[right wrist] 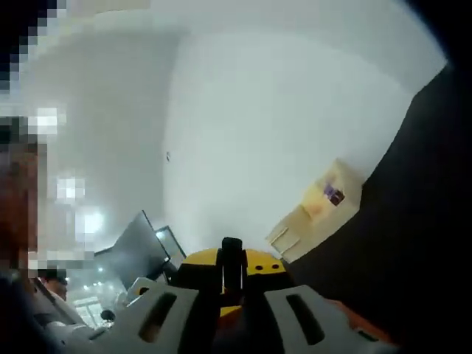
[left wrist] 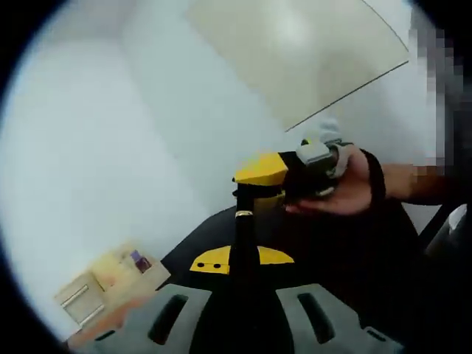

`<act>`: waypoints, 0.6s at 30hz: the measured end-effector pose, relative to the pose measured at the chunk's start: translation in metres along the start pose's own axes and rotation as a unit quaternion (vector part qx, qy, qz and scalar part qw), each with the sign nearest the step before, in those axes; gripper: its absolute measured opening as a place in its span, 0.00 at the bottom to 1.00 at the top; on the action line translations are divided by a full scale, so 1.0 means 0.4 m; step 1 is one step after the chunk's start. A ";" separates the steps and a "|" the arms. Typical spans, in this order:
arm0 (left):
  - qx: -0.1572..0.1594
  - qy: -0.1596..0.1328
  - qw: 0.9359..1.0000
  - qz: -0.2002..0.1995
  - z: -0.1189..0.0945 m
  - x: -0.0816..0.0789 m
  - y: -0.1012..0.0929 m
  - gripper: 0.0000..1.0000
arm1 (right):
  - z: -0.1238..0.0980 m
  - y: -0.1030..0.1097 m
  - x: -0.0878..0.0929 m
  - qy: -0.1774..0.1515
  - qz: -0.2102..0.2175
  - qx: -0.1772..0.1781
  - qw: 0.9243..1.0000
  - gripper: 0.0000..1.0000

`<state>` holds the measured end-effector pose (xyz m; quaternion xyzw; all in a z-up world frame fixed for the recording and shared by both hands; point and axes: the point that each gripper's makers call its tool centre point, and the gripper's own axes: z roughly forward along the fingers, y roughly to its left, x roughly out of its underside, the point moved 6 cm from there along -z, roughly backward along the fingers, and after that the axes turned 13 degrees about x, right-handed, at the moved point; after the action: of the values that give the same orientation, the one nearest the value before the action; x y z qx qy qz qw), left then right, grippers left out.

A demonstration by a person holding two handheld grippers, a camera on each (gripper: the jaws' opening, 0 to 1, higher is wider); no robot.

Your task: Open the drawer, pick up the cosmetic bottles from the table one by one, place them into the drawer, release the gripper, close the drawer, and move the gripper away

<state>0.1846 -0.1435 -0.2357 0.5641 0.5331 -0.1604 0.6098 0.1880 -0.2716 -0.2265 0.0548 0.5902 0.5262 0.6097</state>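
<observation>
A small light-wood drawer box (left wrist: 110, 284) with a metal handle sits at the edge of the black table (left wrist: 192, 247), and its drawer looks closed. My left gripper (left wrist: 242, 259) is held well above and away from it. Its grey slotted jaws rise from the bottom, and their yellow tips stand close together around a thin black bar. A hand (left wrist: 346, 188) holds the right gripper (left wrist: 265, 177) up in the air ahead. In the right gripper view, the drawer box (right wrist: 317, 210) lies far off on the black table (right wrist: 413, 243). The right gripper (right wrist: 233, 267) also shows its yellow tips drawn together.
White walls and a beige ceiling panel (left wrist: 295, 51) surround the space. A dark tilted screen (right wrist: 140, 251) stands at the lower left of the right gripper view, with a person beside it. A chair edge (left wrist: 450, 228) shows at the right.
</observation>
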 end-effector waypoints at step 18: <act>-0.027 0.052 0.997 -0.040 0.033 0.019 -0.010 0.12 | 0.013 0.024 0.033 0.001 -0.192 0.052 0.980 0.07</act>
<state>0.1906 -0.1528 -0.2468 0.5331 0.5906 -0.1408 0.5892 0.1832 -0.2551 -0.2273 -0.0280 0.6168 0.3682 0.6951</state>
